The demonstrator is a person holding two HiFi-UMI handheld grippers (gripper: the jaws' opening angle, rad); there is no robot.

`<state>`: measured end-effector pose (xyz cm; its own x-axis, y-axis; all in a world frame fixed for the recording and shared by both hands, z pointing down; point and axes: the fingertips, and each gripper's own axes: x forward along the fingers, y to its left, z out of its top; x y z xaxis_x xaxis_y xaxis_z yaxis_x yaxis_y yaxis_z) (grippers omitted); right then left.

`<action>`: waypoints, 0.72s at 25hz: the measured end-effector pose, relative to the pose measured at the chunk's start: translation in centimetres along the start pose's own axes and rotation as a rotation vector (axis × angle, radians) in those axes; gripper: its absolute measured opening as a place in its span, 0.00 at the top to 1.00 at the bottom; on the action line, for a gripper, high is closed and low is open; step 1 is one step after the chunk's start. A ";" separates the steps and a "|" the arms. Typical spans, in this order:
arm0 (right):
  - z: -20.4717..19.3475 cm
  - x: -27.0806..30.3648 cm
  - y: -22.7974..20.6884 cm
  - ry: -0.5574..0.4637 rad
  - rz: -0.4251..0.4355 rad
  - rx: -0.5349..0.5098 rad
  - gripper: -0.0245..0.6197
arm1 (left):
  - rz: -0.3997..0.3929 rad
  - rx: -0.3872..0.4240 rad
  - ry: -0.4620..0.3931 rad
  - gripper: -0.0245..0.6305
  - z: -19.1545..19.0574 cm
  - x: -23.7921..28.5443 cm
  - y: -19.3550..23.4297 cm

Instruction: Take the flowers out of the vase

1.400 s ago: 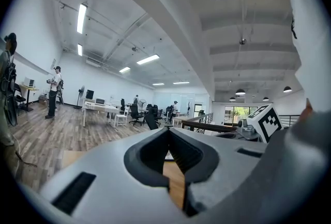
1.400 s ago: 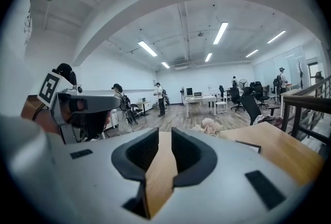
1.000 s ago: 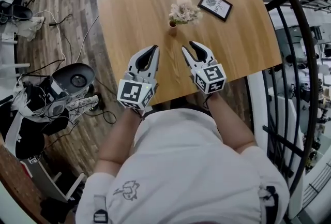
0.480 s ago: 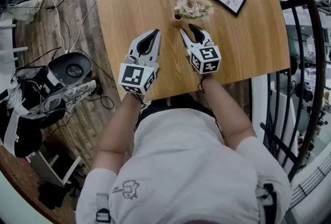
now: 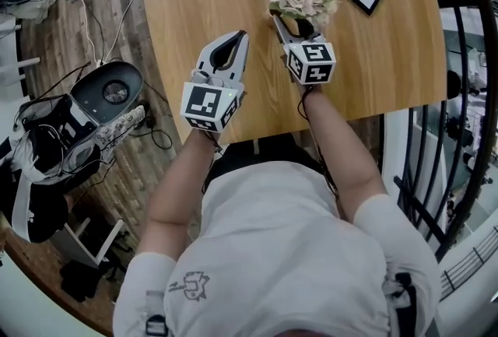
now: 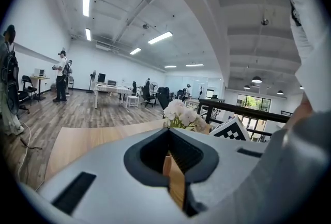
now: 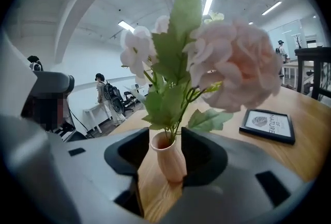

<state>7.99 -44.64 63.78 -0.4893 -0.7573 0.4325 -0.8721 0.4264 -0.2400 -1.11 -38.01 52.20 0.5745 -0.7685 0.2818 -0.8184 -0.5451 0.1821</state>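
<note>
Just past the tabletop's (image 5: 194,8) near edge, the left hand-held gripper (image 5: 240,36) sits shut and empty. The right hand-held gripper (image 7: 165,137) is nearer: jaws just opened wide, straddling the peach vase (image 7: 169,161) without squeezing. Flowers (image 7: 243,68) stand upright right above it.

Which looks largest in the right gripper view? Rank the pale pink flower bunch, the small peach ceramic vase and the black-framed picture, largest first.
1. The pale pink flower bunch, by far the largest.
2. The small peach ceramic vase and the black-framed picture look about alike. The vase is nearer the camera, so I will not rank them.
</note>
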 end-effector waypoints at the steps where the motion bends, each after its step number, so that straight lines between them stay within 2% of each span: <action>1: 0.3 0.6 -0.2 0.000 -0.002 0.001 0.65 | -0.002 -0.003 0.006 0.96 0.0 0.3 0.4; 5: 0.9 1.7 -0.3 -0.011 -0.005 0.000 0.65 | -0.004 -0.011 0.021 0.96 -0.4 0.6 1.2; 11: 0.6 -2.0 -0.2 -0.051 0.000 -0.018 0.67 | 0.006 0.000 0.005 0.96 -1.2 -2.1 -3.1; 14: 1.0 -1.2 0.1 -0.051 0.003 -0.017 0.68 | 0.007 -0.007 0.010 0.96 -1.1 -2.0 -2.5; 18: 1.1 0.2 -0.4 -0.055 -0.007 -0.019 0.79 | 0.007 -0.020 0.018 0.96 -1.4 -1.1 -1.6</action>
<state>8.20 -45.49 62.96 -0.4832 -0.7861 0.3856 -0.8755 0.4299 -0.2206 -0.42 -35.85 52.90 0.5684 -0.7661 0.3000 -0.8227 -0.5325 0.1989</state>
